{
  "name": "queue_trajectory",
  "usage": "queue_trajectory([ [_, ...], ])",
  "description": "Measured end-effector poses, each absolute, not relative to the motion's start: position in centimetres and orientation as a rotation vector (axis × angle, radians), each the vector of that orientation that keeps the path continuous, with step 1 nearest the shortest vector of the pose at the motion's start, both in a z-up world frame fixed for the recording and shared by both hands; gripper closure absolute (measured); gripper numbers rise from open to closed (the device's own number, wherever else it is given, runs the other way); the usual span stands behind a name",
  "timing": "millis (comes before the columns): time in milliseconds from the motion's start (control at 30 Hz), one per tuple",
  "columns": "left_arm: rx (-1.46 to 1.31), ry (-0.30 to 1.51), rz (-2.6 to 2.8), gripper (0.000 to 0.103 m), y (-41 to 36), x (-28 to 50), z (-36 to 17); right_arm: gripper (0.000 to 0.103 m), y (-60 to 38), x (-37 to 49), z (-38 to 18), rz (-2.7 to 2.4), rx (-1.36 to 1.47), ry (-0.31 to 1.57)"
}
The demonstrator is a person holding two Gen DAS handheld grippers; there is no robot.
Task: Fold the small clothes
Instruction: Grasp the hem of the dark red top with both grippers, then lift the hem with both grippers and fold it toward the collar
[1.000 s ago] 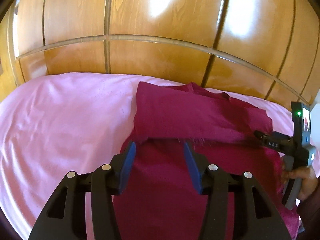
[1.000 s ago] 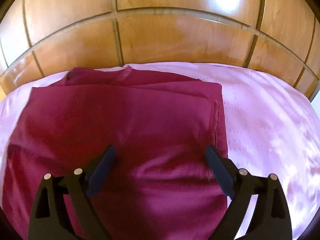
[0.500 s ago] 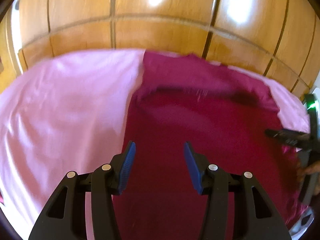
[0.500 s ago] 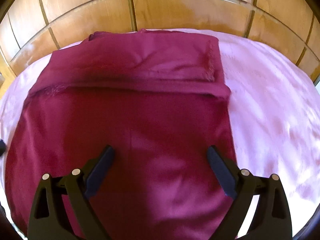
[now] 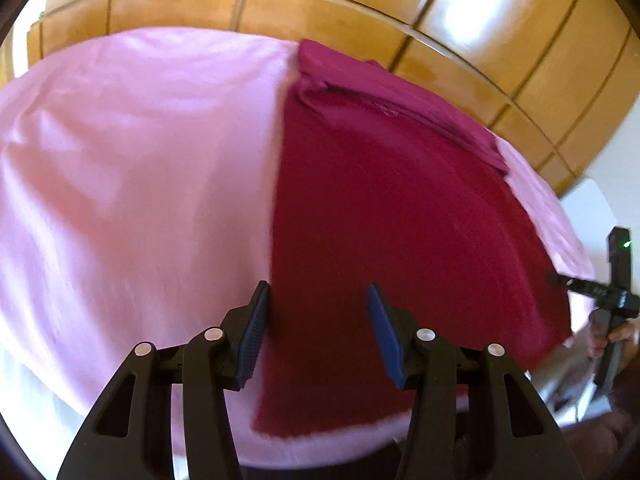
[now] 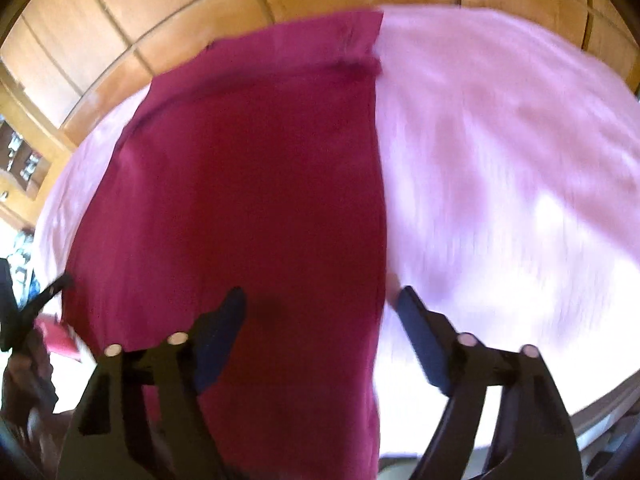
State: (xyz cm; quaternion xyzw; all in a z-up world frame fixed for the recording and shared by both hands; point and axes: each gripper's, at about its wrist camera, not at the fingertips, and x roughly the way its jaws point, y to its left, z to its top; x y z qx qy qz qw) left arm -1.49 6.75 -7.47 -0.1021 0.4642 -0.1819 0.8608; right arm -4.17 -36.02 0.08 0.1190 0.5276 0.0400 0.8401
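A dark red garment (image 5: 400, 216) lies flat on the pink bedsheet (image 5: 132, 168), its far end folded over on itself. My left gripper (image 5: 318, 314) hovers over the garment's near left corner, jaws closing, left pad at the cloth's left edge, nothing pinched. In the right wrist view the same garment (image 6: 248, 184) fills the middle. My right gripper (image 6: 322, 314) hangs above its near right edge, which runs between the closing jaws without being pressed. A hand holds the right gripper (image 5: 584, 290) at the garment's right corner. The left gripper (image 6: 38, 304) shows blurred at the left rim.
Glossy wooden panels (image 5: 320, 4) rise behind the bed. The sheet (image 6: 500, 168) spreads wide on both sides of the garment. The bed's near edge drops off just under both grippers. A white object (image 5: 592, 200) stands off the bed's right side.
Both grippers have drawn back from the folded far end to the garment's near corners. The right jaws stand narrower than before. The garment lies as it did.
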Motion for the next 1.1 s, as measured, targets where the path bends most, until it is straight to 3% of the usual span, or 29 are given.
queue_trajectory([
  [33,-0.212,0.984,-0.388,0.061,6.6,-1.7,-7.6,0.033,-35.6,-5.2,-0.1,0.1,0.24,1.126],
  [100,-0.195,0.993,-0.392,0.071,6.4,-2.4,-7.9,0.049,-34.8,-6.5,-0.2,0.13,0.222,1.144],
  [133,-0.198,0.997,-0.399,0.082,6.4,-2.5,-8.0,0.054,-34.3,-7.0,-0.2,0.136,0.203,1.147],
  [167,-0.212,0.999,-0.409,0.092,6.5,-2.5,-7.9,0.068,-33.9,-7.3,-0.1,0.141,0.186,1.147],
  [200,-0.225,0.998,-0.416,0.093,6.5,-2.4,-7.8,0.083,-33.5,-7.4,0.0,0.148,0.174,1.147],
  [233,-0.237,0.995,-0.43,0.095,6.6,-2.4,-7.5,0.088,-33.3,-7.2,0.2,0.155,0.18,1.147],
  [367,-0.3,0.946,-0.508,0.095,7.0,-2.2,-5.2,0.095,-33.0,-6.4,3.0,0.231,0.232,1.074],
  [633,-0.47,0.837,-0.619,0.095,7.7,3.1,-0.6,0.095,-36.2,-0.7,7.6,0.261,0.42,0.892],
  [933,-0.513,0.871,-0.549,0.095,5.8,14.8,-1.4,0.094,-38.8,9.7,5.1,0.135,0.469,0.931],
  [1000,-0.5,0.897,-0.484,0.095,5.2,17.1,-1.9,0.086,-39.2,11.1,4.3,0.115,0.482,0.951],
  [1033,-0.495,0.916,-0.468,0.09,4.9,18.1,-2.1,0.077,-39.3,11.4,4.1,0.112,0.489,0.952],
  [1100,-0.522,0.913,-0.472,0.07,5.3,19.0,-2.1,0.032,-39.9,11.5,4.2,0.128,0.531,0.937],
])
